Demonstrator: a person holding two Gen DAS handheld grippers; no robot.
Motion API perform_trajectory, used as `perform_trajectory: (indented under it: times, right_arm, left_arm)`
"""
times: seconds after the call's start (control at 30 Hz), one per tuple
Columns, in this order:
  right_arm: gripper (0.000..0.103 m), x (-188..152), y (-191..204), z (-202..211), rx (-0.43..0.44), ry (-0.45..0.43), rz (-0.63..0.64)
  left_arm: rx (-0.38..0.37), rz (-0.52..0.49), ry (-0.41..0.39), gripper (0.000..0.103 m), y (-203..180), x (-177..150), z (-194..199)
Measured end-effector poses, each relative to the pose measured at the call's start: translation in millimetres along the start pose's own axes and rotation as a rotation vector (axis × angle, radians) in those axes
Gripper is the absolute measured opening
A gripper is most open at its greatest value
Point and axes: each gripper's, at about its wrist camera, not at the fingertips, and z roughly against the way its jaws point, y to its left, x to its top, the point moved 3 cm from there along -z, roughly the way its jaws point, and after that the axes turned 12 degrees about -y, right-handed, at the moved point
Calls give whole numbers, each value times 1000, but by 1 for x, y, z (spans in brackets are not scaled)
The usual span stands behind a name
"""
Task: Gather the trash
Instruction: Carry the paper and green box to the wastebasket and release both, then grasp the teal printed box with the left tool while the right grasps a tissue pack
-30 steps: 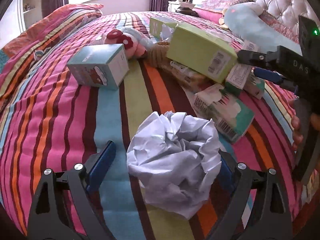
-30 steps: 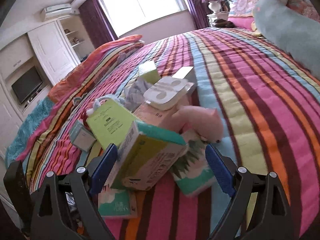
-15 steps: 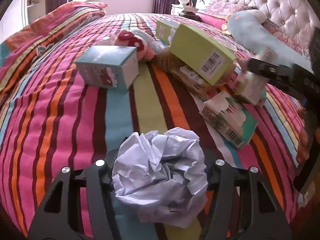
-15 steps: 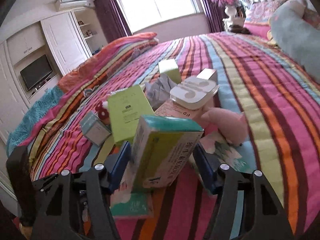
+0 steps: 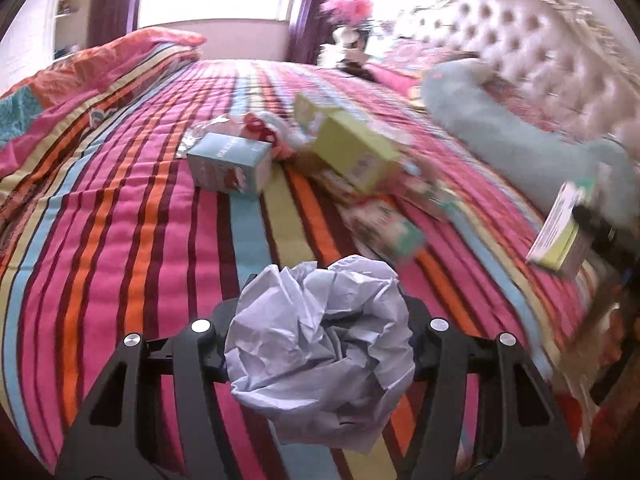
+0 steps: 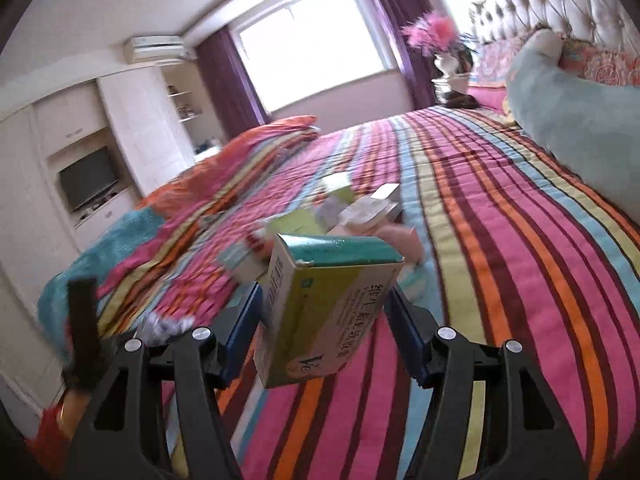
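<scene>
Above the bed [image 5: 120,220], left tongs [image 5: 320,344] pinched the paper [image 5: 320,344], right tongs [image 6: 324,320] the box [image 6: 324,304]; firm grips would suit the carry.

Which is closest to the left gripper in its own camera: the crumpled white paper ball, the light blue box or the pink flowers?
1. Crumpled white paper ball, clamped in the left gripper.
2. Light blue box, mid-bed, left.
3. Pink flowers, far, by the window.

Crumpled matt paper ball [image 5: 320,344]; glossy printed cardboard box [image 6: 320,308]; quilted striped cloth bedspread [image 5: 140,240]; beyond the bedspread, tufted, faintly shiny padded headboard [image 5: 532,44].
</scene>
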Motion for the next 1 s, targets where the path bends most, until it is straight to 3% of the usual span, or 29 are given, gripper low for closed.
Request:
perform_trajectory:
  times: [0.1, 0.23, 0.33, 0.4, 0.5, 0.57, 0.73, 0.8, 0.83, 0.9, 1.0]
  right_arm:
    - [59, -38, 24, 50, 52, 66, 2]
    - [59, -124, 50, 85, 81, 278, -92]
    - [59, -174, 53, 80, 57, 418, -136]
    - [59, -226, 50, 65, 18, 554, -131]
    - [59, -269, 49, 47, -9, 675, -79]
    - [59, -285, 51, 39, -8, 727, -44]
    - [60, -298, 61, 26, 17, 771, 14]
    - [61, -299, 61, 26, 18, 772, 17]
    - [64, -298, 61, 25, 9, 772, 20]
    - [83, -297, 60, 24, -33, 764, 28]
    - [86, -296, 55, 23, -60, 755, -2]
  left_arm:
    - [-83, -52, 27, 58, -15, -35, 56]
    - [-139, -104, 168, 58, -34, -113, 101]
    - [-133, -48, 361, 58, -40, -191, 96]
    - [-104, -16, 478, 58, -39, -244, 84]
    - [-33, -50, 605, 58, -38, -297, 65]
    - [-45, -28, 659, 58, -38, -309, 58]
    - [-45, -45, 659, 60, -43, -306, 53]
    - [-26, -63, 686, 67, -43, -310, 50]
    - [-8, -80, 696, 71, -43, -312, 49]
    - [13, -95, 700, 82, -41, -313, 48]
    - [22, -96, 690, 86, -35, -312, 47]
